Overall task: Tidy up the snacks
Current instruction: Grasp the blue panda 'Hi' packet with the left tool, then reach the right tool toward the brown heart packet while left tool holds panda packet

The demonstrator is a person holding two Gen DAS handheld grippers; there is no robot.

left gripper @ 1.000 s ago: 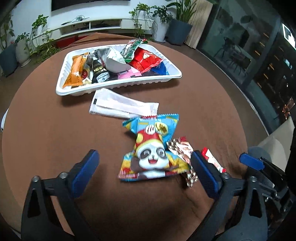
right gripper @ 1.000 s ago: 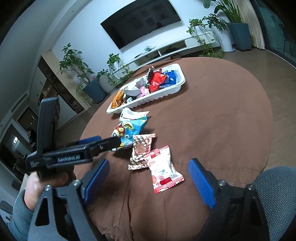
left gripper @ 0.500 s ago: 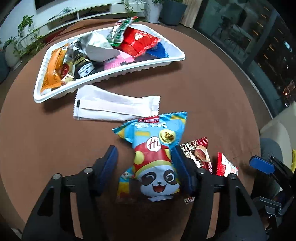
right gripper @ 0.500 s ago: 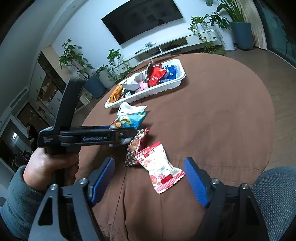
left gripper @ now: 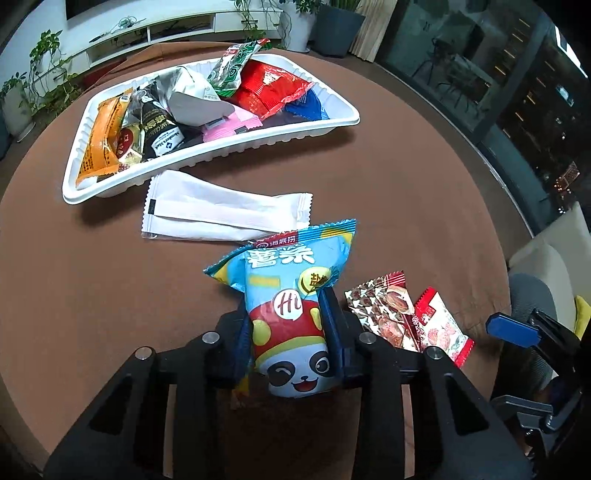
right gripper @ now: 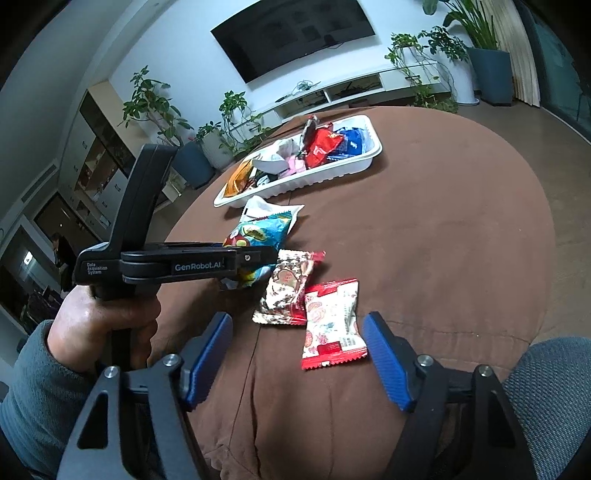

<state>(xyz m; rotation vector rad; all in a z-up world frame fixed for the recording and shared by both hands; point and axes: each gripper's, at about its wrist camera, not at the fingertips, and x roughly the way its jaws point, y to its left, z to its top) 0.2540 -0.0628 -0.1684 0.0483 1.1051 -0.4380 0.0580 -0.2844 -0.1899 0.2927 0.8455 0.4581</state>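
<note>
Round table with brown cloth [left gripper: 388, 177], living room behind. Left gripper [left gripper: 290, 328] clamps the blue panda snack bag [left gripper: 291, 295] at its lower half. Right gripper [right gripper: 299, 354] is spread wide, nothing between its fingers, over the red-white candy pack [right gripper: 330, 323]. Touching that: brown star-print pack [right gripper: 286, 286]. Beyond the panda bag lies a long white sachet [left gripper: 221, 212], between it and the full white tray [left gripper: 207, 153].

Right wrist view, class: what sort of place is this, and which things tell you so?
Most likely a home living room: a wall-mounted television, a low white media shelf beneath it, and potted plants around a round brown table.
</note>
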